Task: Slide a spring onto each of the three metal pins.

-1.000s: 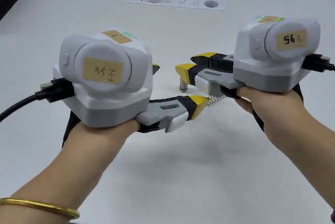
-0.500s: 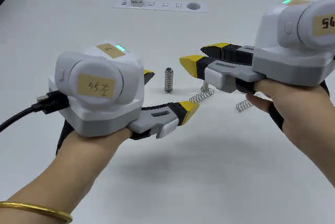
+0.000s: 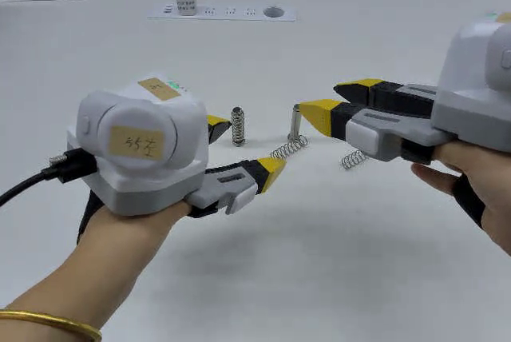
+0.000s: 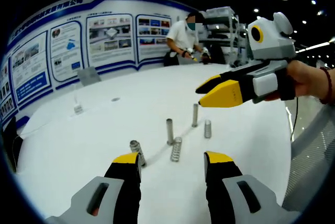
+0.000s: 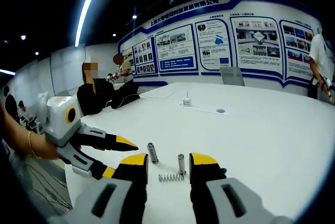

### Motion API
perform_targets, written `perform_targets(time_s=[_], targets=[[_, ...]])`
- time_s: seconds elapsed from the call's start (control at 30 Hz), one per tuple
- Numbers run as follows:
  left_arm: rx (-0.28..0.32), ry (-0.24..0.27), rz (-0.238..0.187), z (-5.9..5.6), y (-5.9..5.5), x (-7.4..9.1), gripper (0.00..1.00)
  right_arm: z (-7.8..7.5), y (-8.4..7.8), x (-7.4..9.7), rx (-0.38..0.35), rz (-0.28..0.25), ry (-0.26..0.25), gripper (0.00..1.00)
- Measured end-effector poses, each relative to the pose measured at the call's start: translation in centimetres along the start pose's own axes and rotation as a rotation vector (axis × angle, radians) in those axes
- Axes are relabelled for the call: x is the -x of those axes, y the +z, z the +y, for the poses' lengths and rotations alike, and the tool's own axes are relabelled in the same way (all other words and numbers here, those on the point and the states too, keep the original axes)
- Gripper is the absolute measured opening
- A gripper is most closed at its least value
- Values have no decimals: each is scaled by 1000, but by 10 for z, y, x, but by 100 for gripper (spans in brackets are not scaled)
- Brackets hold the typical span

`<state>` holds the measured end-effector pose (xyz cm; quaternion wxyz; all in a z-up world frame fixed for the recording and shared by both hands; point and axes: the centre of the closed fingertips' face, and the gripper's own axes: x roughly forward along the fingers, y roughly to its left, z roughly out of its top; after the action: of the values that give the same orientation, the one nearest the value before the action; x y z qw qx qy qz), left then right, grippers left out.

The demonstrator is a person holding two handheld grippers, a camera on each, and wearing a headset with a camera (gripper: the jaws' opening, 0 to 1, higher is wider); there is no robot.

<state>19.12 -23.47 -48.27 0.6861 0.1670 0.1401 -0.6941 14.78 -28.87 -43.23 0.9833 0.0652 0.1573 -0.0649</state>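
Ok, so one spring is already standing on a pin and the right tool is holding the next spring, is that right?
Not quite. One spring does stand on a pin, but the right tool is open and holds nothing. The head view shows its jaws apart above the table, where a loose spring and a second loose spring lie.

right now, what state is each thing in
left gripper: open, empty
right gripper: open, empty
first spring: upright on its pin
bare pin: upright, no spring
second spring: lying loose by that pin
third spring: lying loose on the table
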Motion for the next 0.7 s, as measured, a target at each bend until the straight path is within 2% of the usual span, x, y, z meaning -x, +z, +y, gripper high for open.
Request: perform_targets(time_s=[0.1,0.33,0.53,0.7], targets=[[-27,-6,18,0,-4,-4,47,0,-4,8,-13,2,-5,33],[-11,-15,34,2,-10,-13,43,2,-14,19,-21,18,-8,35],[-26,-32,45,-2,-14,-22,39,1,-23,28,-25,44,-16,41],[-14,-54,51,-6,-16,-31,33,0,-29,34,-32,56,-20,44]])
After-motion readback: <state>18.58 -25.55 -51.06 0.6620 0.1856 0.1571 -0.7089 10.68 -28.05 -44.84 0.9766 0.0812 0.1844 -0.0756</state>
